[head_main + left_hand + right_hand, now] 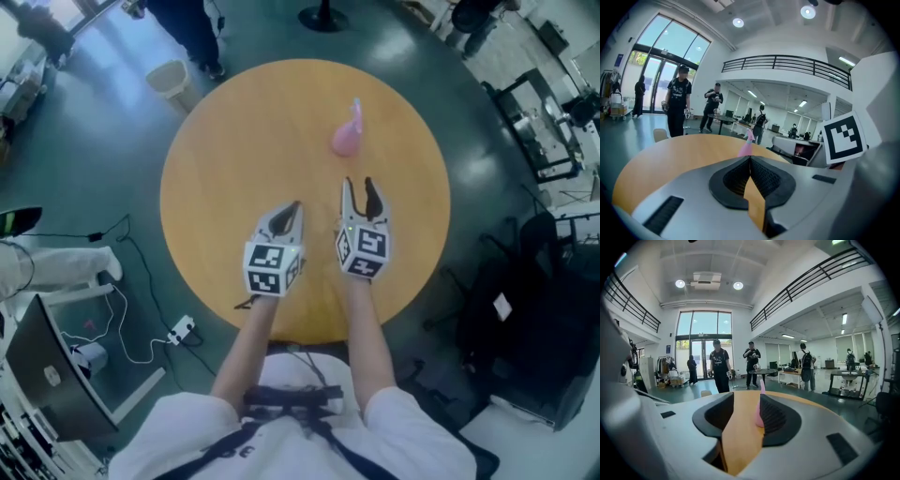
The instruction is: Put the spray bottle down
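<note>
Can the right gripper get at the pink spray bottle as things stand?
Probably yes: the spray bottle stands alone on the table ahead of the right gripper, whose jaws are apart, and nothing lies between them.

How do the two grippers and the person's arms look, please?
Both the left gripper and the right gripper have light grey bodies with black ribbed pads, and each carries a white cube with black square markers. The person wears a white short-sleeved shirt with dark straps.
</note>
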A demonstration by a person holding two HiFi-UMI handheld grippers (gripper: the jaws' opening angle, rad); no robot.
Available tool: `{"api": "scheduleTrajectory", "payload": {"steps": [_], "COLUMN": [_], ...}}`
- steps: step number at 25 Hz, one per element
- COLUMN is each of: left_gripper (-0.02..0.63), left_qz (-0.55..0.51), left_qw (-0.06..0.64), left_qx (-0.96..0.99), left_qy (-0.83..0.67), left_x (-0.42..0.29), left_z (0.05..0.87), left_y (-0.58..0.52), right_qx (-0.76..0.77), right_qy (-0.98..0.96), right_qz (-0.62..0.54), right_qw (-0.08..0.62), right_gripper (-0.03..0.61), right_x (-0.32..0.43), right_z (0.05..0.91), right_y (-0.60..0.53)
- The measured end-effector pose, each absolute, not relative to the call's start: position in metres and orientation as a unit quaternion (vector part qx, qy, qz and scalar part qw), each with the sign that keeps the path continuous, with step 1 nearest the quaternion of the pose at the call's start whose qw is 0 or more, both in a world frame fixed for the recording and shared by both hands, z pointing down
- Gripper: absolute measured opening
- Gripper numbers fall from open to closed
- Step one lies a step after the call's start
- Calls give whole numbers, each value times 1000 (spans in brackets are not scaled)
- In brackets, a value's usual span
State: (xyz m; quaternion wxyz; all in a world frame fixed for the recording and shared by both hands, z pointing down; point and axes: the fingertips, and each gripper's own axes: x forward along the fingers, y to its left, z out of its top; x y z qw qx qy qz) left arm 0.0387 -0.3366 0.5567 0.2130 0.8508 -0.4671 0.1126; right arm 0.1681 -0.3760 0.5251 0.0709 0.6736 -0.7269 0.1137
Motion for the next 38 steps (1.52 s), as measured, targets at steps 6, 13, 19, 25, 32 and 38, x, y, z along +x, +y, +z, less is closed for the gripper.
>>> {"api": "scheduleTrajectory", "payload": {"steps": [6, 13, 19, 25, 32, 38], "left_gripper": [12, 12, 12, 12, 12, 12], "left_qz": [76, 39, 11, -8, -13, -19], "left_qw": [176, 135, 94, 67, 45, 45], "left_qx": [860, 869, 881, 888, 888, 891], "left_qy": [-474, -474, -464, -454, -456, -451], "left_x": [22, 6, 9, 8, 8, 15], "left_z": [517, 468, 431, 404, 392, 388], "left_y": [-330, -321, -312, -301, -296, -293], "right_qx": [677, 671, 665, 663, 664, 671], "right_qy": [-728, -738, -746, -749, -747, -741], "right_qz": [97, 55, 32, 2, -12, -16], "right_qw": [50, 35, 17, 10, 2, 3], "right_gripper": [138, 43, 25, 21, 21, 21], "right_x": [142, 111, 96, 82, 85, 96], "right_z": [492, 448, 416, 390, 377, 374], "right_y": [-346, -309, -290, -279, -271, -265]}}
